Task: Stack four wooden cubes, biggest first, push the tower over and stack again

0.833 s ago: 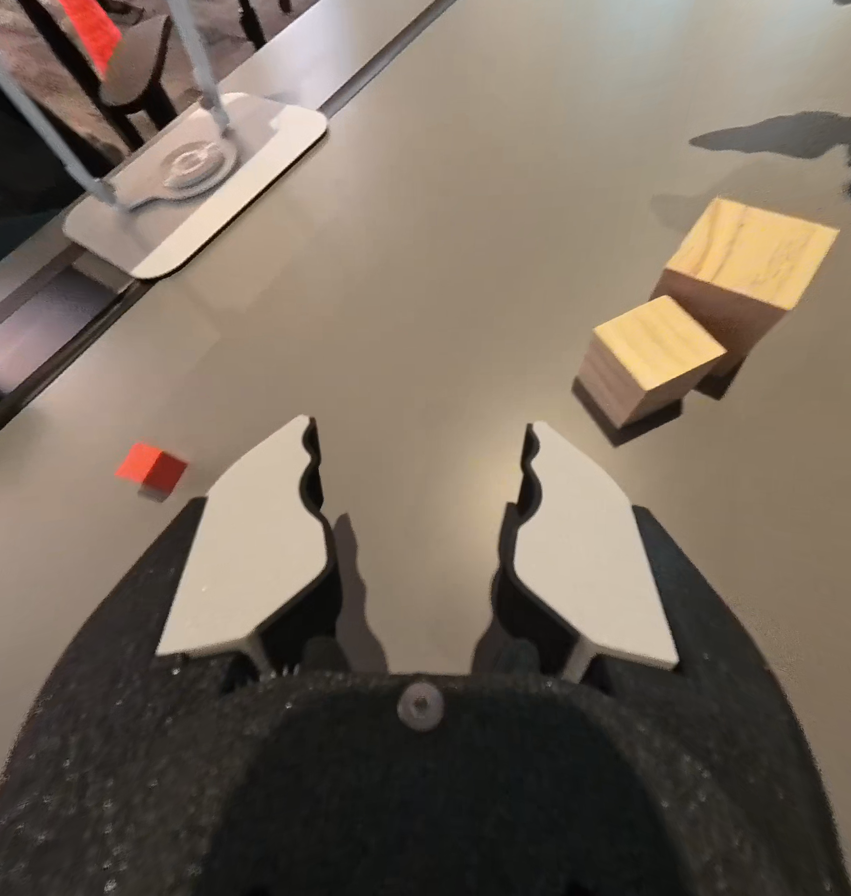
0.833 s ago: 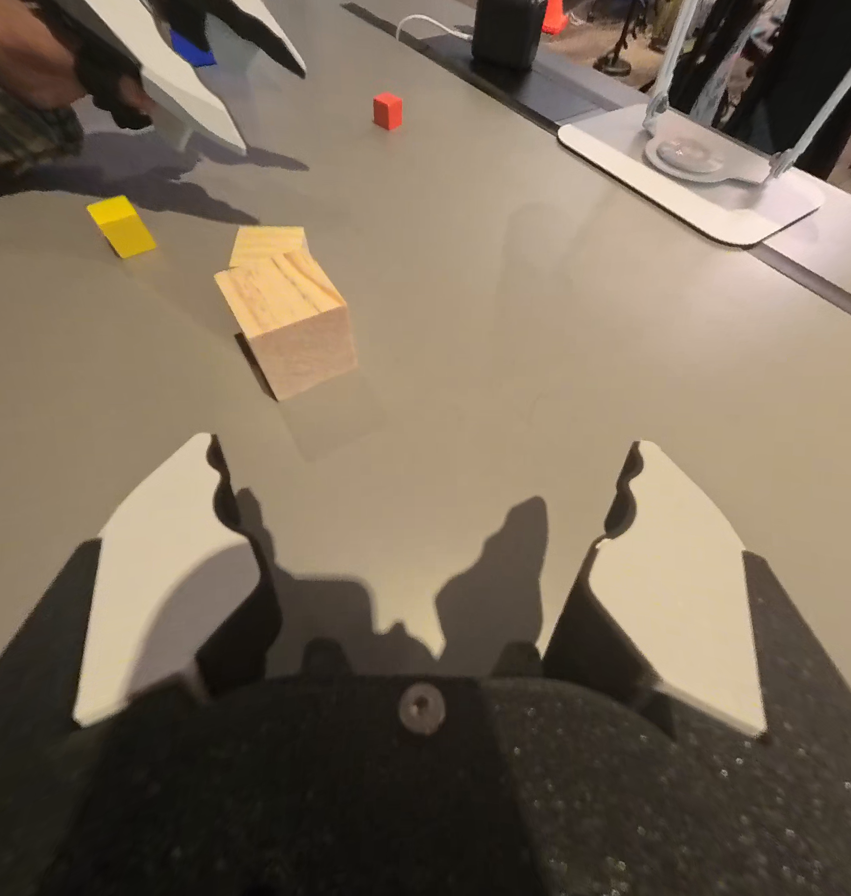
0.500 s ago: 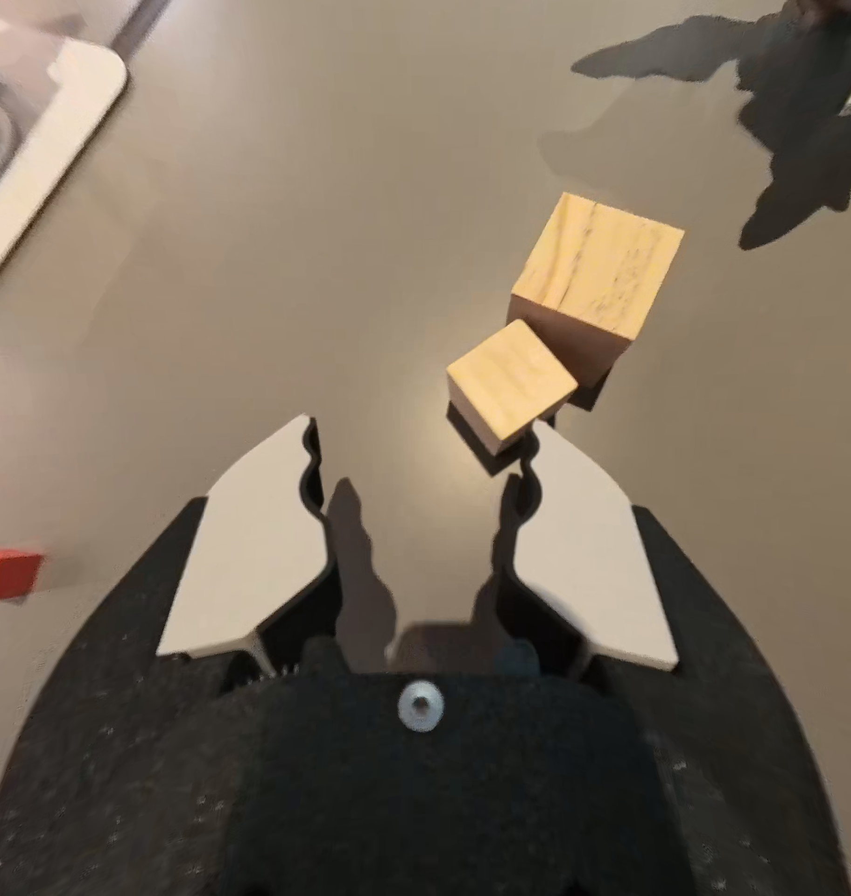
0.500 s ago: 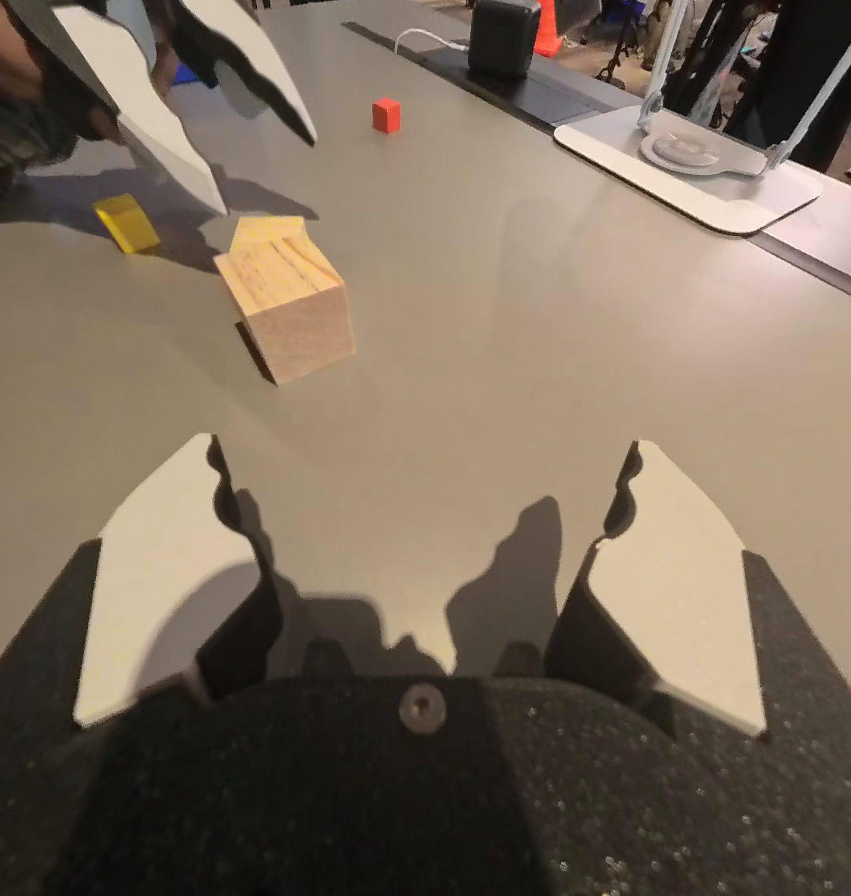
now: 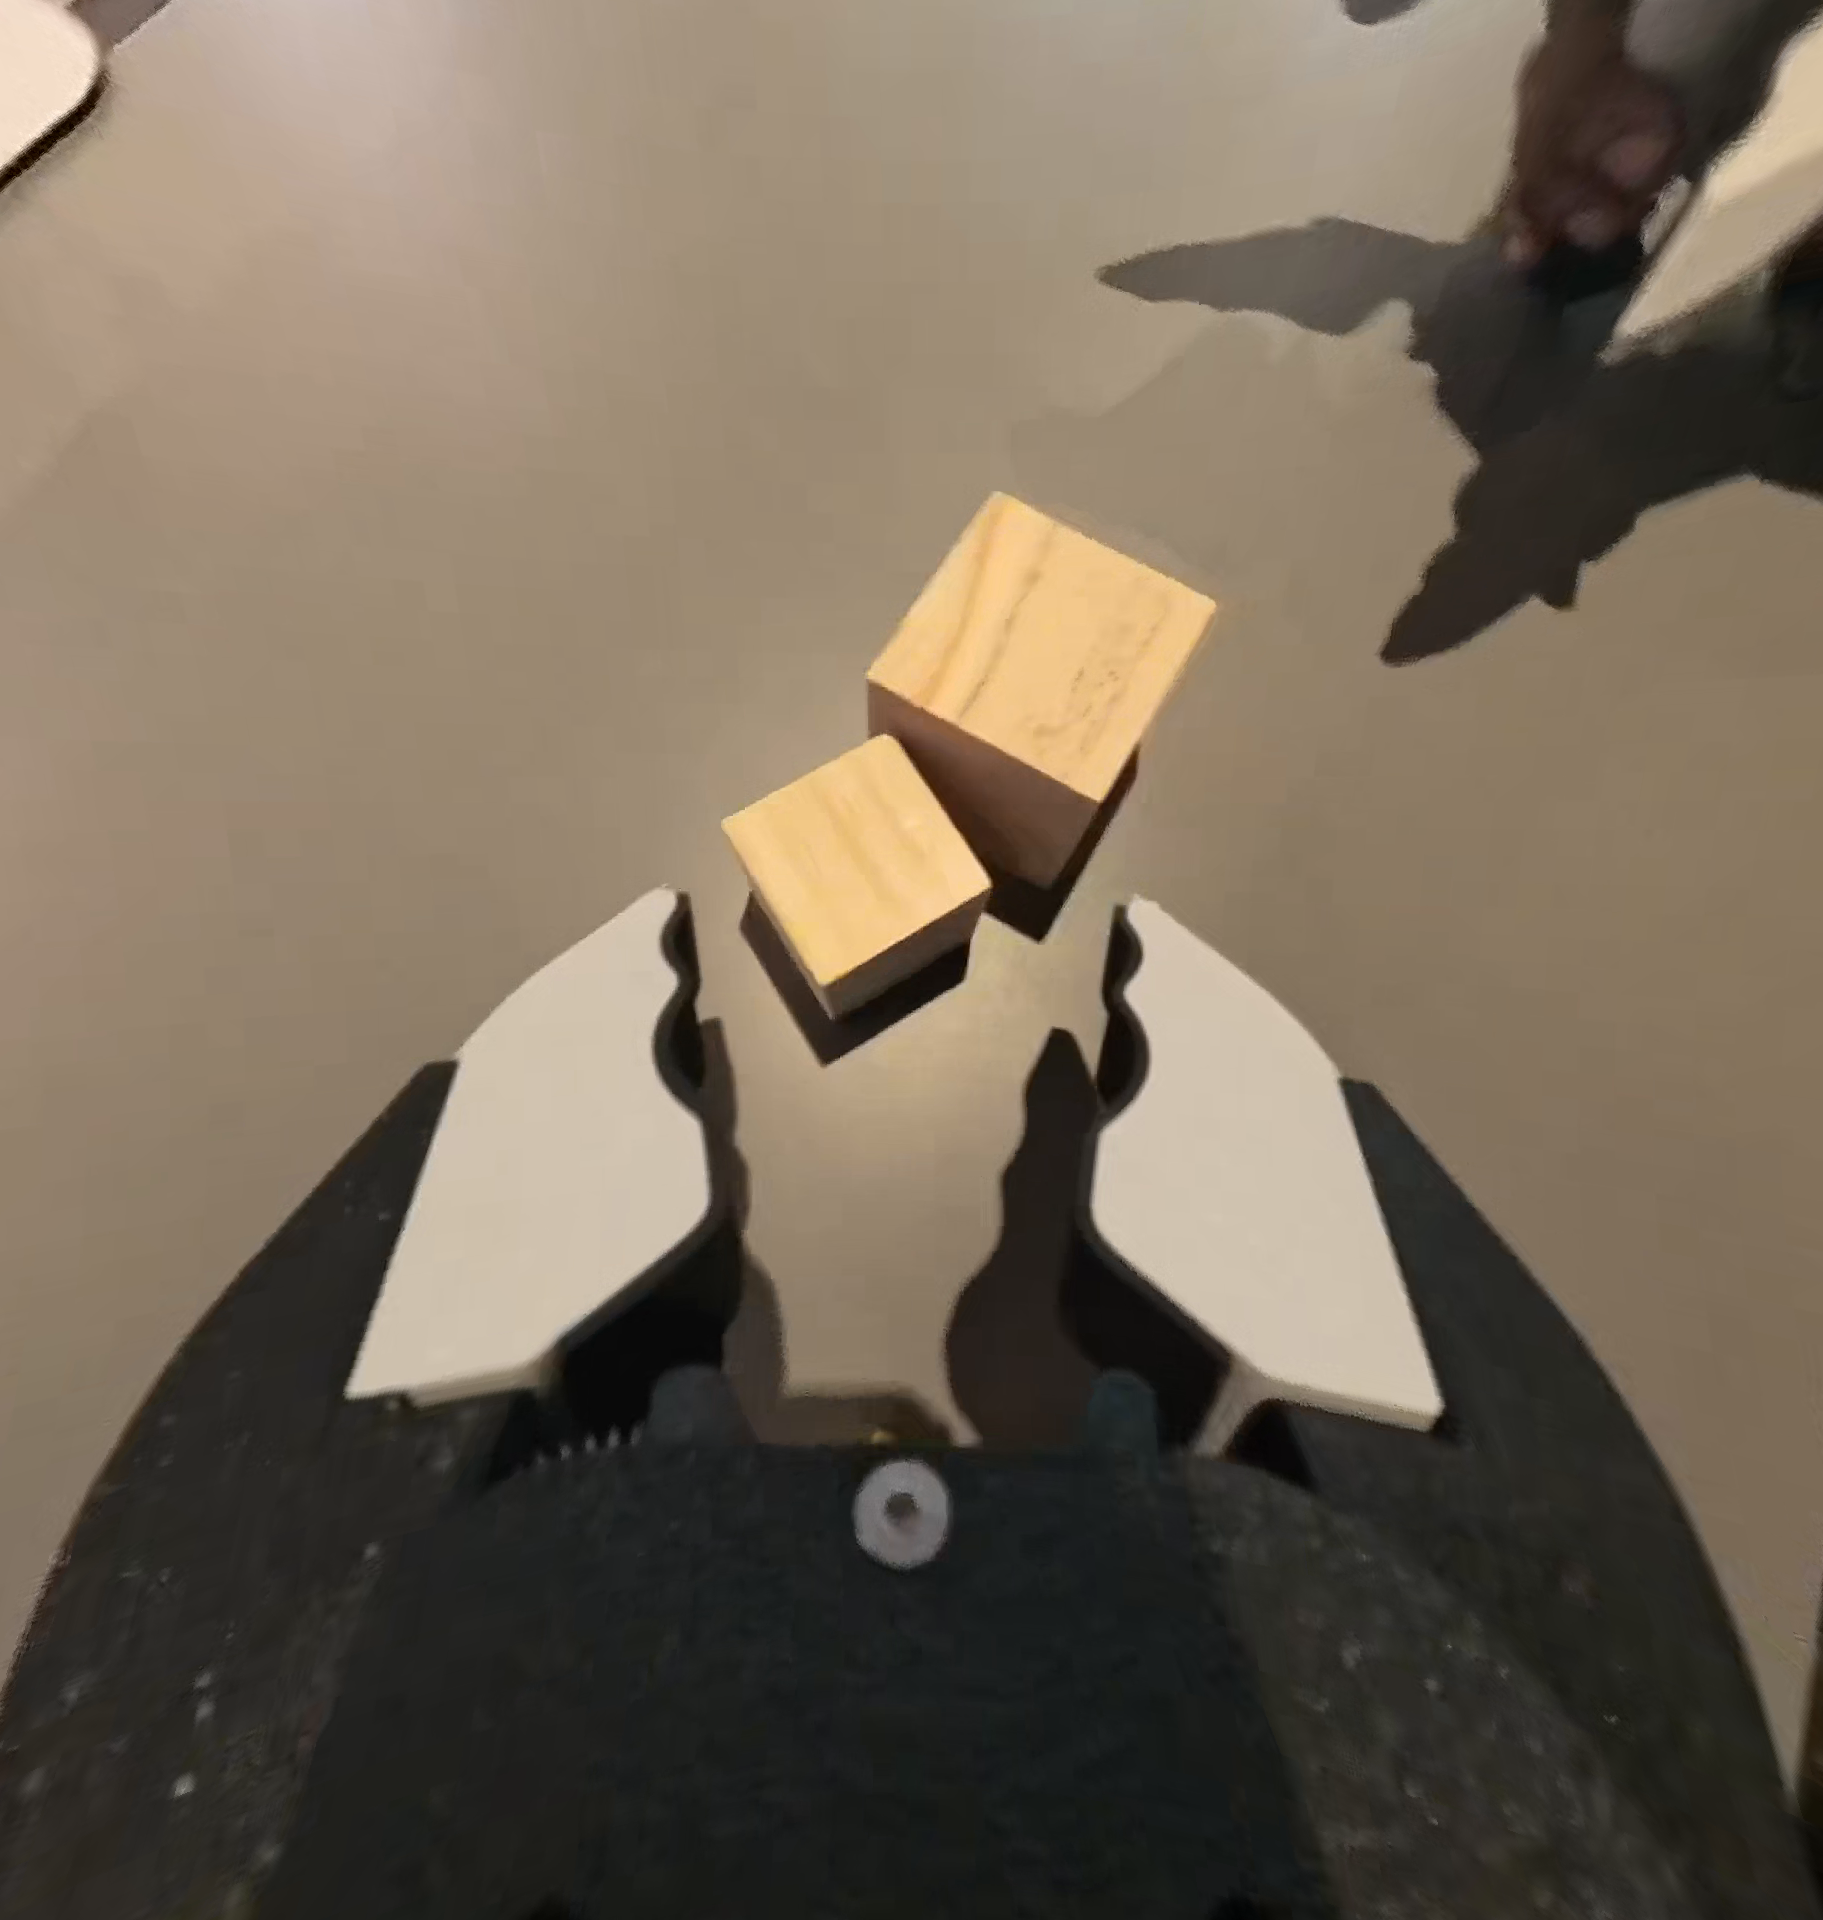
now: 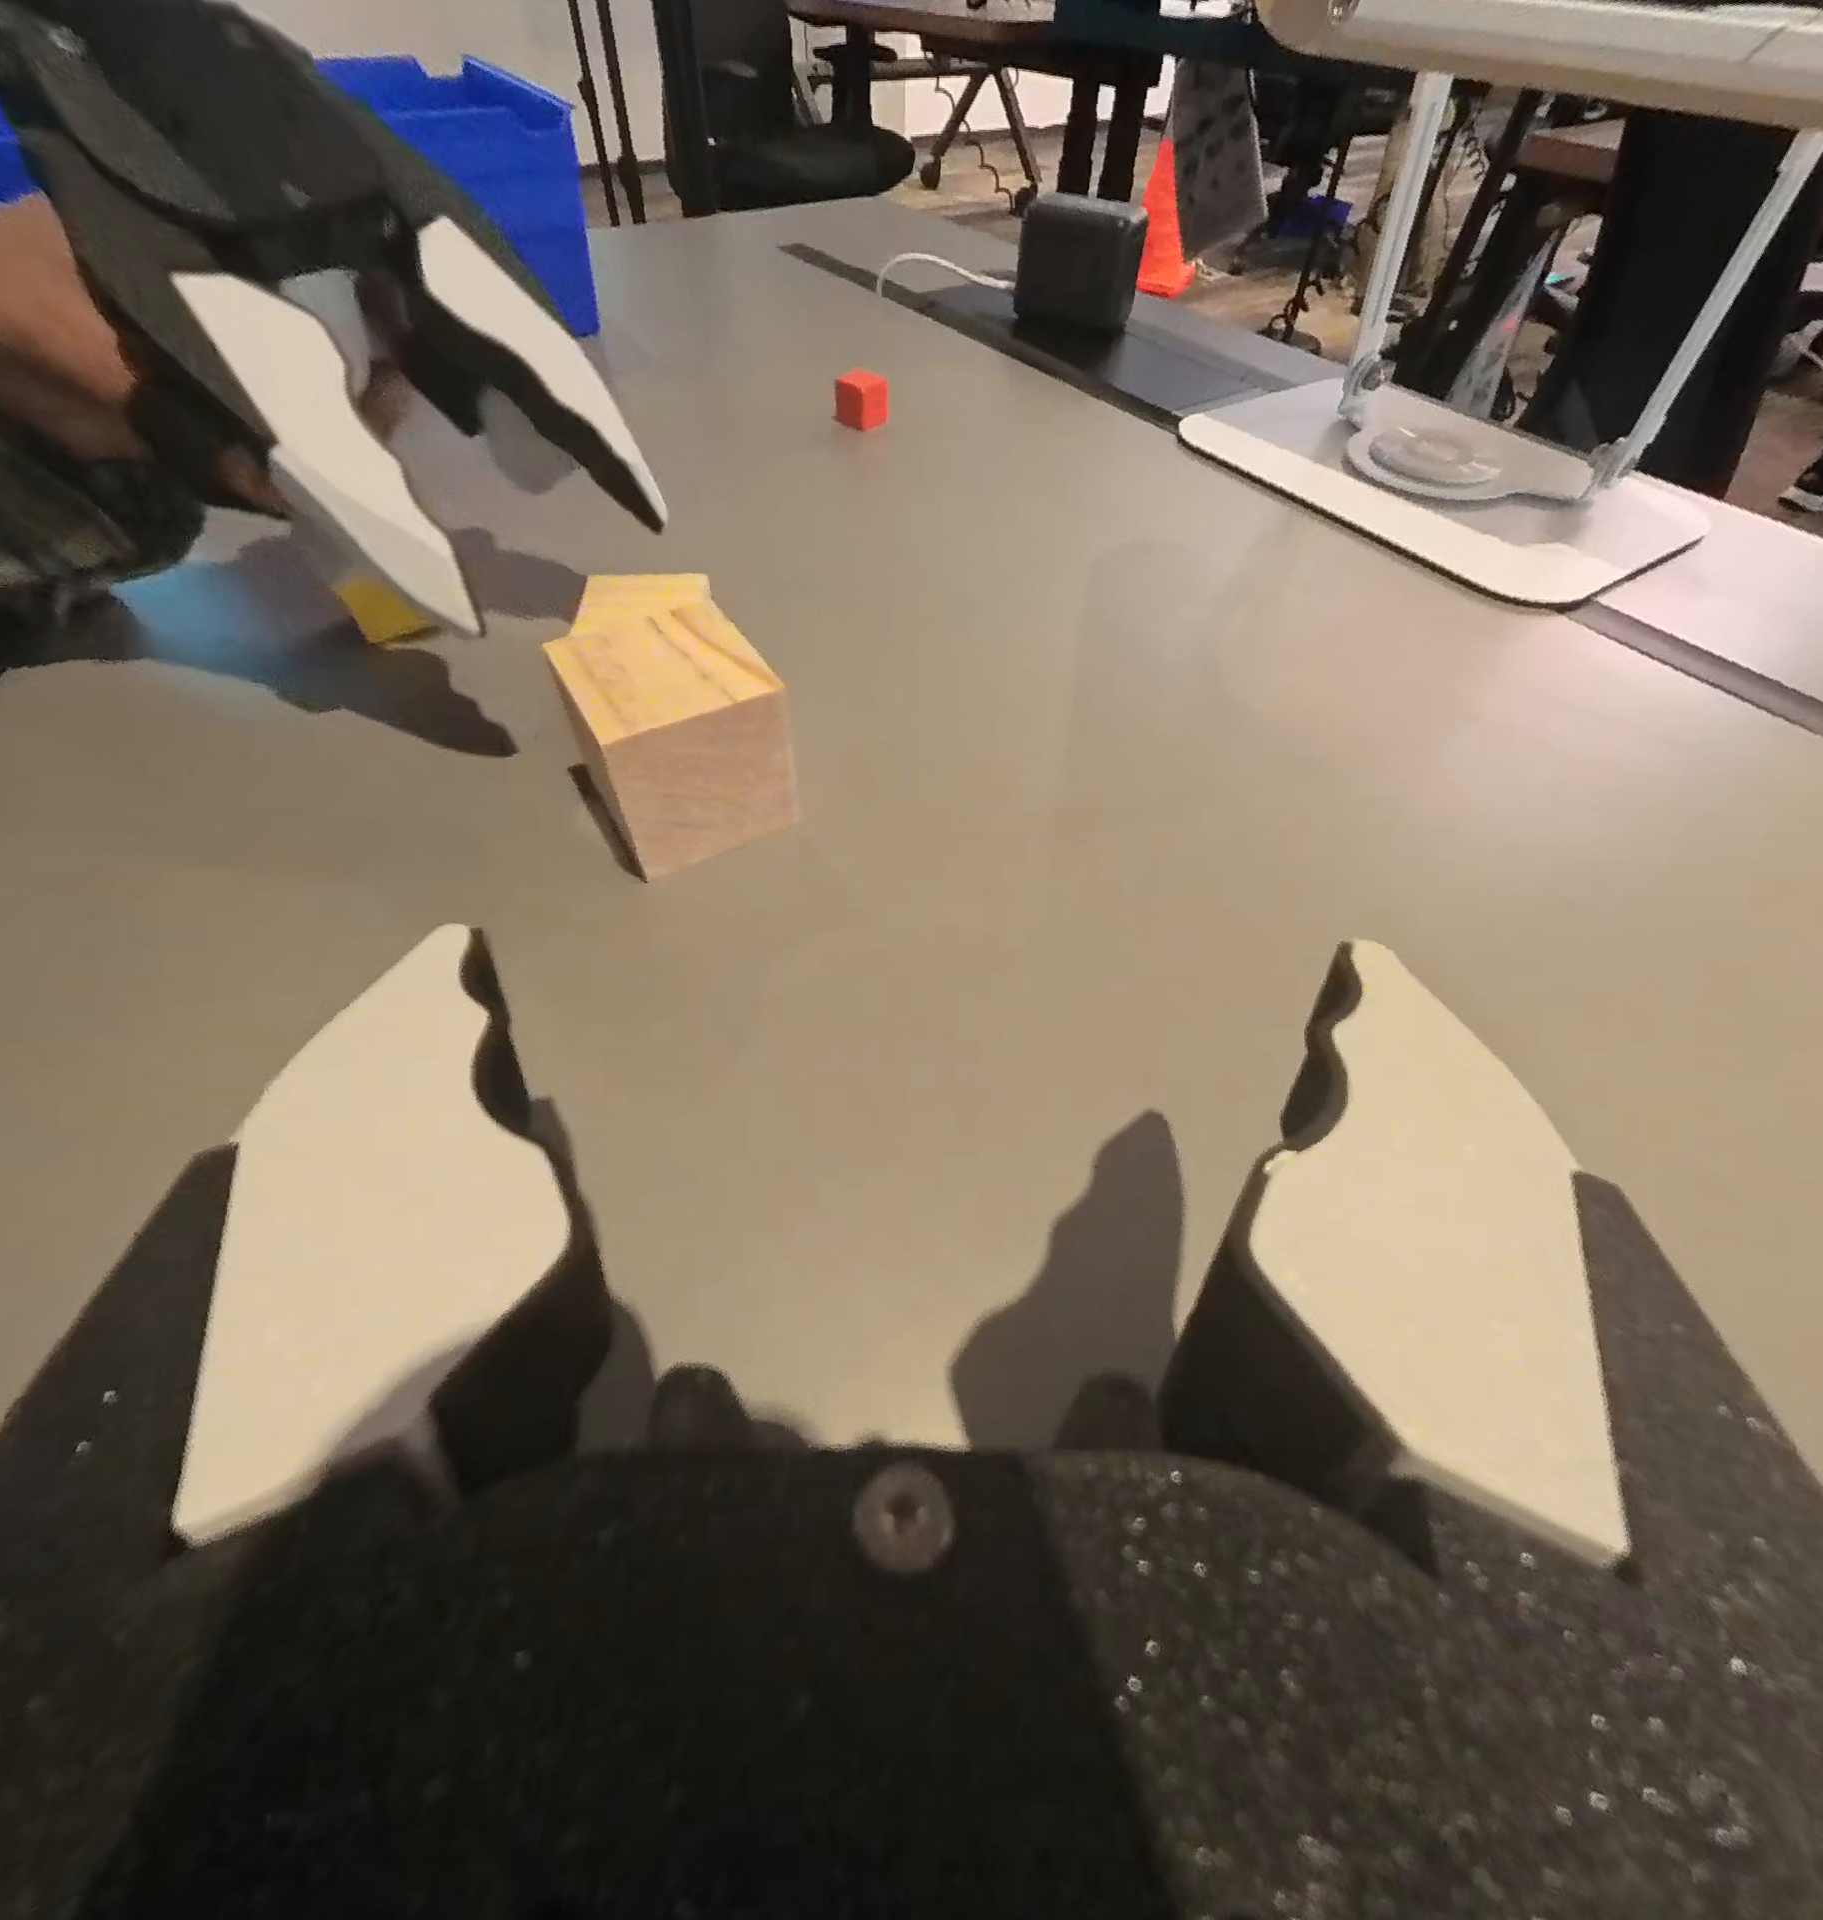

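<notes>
Two plain wooden cubes sit on the grey table, touching at a corner. The big cube [image 5: 1042, 665] lies behind the smaller cube [image 5: 855, 868] in the left wrist view. My left gripper [image 5: 896, 914] is open, hovering just above and short of the smaller cube. In the right wrist view the big cube [image 6: 678, 727] hides most of the smaller one [image 6: 642, 597]. A small red cube [image 6: 862, 399] lies farther back. A yellow cube [image 6: 382, 618] is half hidden behind the left gripper [image 6: 564, 571]. My right gripper [image 6: 907, 966] is open and empty, well short of the big cube.
A white lamp base [image 6: 1447, 499] stands at the table's right edge, its corner also in the left wrist view [image 5: 3, 94]. A black box [image 6: 1078, 260] with a white cable and a blue bin [image 6: 491, 145] are at the far side. Chairs stand beyond the table.
My left gripper has swung right and moved in over the smaller wooden cube, now centred between its open fingers. The right gripper has tilted up a little; the cubes have not moved.
</notes>
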Tool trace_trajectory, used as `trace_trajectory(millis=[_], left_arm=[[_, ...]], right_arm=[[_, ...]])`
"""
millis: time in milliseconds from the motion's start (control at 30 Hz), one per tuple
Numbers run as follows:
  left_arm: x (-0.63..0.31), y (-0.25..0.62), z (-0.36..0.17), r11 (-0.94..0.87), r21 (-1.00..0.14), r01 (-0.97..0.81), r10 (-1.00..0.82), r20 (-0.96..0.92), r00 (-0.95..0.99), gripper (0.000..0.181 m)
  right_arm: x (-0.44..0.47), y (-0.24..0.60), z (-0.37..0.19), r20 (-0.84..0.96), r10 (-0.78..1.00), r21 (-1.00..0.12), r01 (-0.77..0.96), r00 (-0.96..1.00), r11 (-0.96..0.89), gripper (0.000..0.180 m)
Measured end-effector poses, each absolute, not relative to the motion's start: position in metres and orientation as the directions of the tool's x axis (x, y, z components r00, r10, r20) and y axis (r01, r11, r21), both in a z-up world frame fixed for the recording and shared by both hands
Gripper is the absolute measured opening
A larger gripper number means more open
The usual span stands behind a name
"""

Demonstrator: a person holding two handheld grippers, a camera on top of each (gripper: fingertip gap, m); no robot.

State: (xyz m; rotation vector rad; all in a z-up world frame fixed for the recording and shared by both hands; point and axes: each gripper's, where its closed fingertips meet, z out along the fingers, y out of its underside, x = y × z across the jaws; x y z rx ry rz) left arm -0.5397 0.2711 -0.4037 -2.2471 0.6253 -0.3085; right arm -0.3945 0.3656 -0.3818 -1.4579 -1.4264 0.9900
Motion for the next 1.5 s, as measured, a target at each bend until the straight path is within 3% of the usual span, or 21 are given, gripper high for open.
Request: trace_trajectory(millis=[33, 133, 300, 567, 1133, 1500], left_arm=[[-0.538, 0.271, -0.403, -0.551, -0.729, -0.407, -0.585, -0.011, 0.811, 0.077], [-0.547, 0.275, -0.399, -0.419, -0.688, -0.593, -0.738, -0.122, 0.664, 0.077], [-0.542, 0.277, -0.381, -0.214, -0.725, -0.654, -0.93, -0.052, 0.363, 0.078], [-0.538, 0.28, -0.403, -0.054, -0.669, -0.741, -0.998, 0.004, 0.069, 0.074], [-0.536, 0.281, -0.428, -0.035, -0.684, -0.729, -0.998, -0.017, 0.064, 0.059], [-0.534, 0.286, -0.438, -0.124, -0.675, -0.727, -0.991, 0.043, 0.13, 0.047]], right_arm=[[-0.395, 0.364, -0.381, 0.02, 0.999, -0.945, 0.328, 0.029, 0.009, 0.141], [-0.395, 0.36, -0.379, 0.031, 0.999, -0.945, 0.327, 0.013, 0.026, 0.141], [-0.392, 0.354, -0.373, 0.038, 0.999, -0.951, 0.308, -0.002, 0.037, 0.141], [-0.385, 0.351, -0.373, 0.032, 0.999, -0.95, 0.312, 0.012, 0.027, 0.14], [-0.396, 0.346, -0.379, 0.018, 1.0, -0.948, 0.318, -0.01, 0.021, 0.138], [-0.397, 0.343, -0.374, 0.023, 1.0, -0.953, 0.302, -0.016, 0.026, 0.135]])
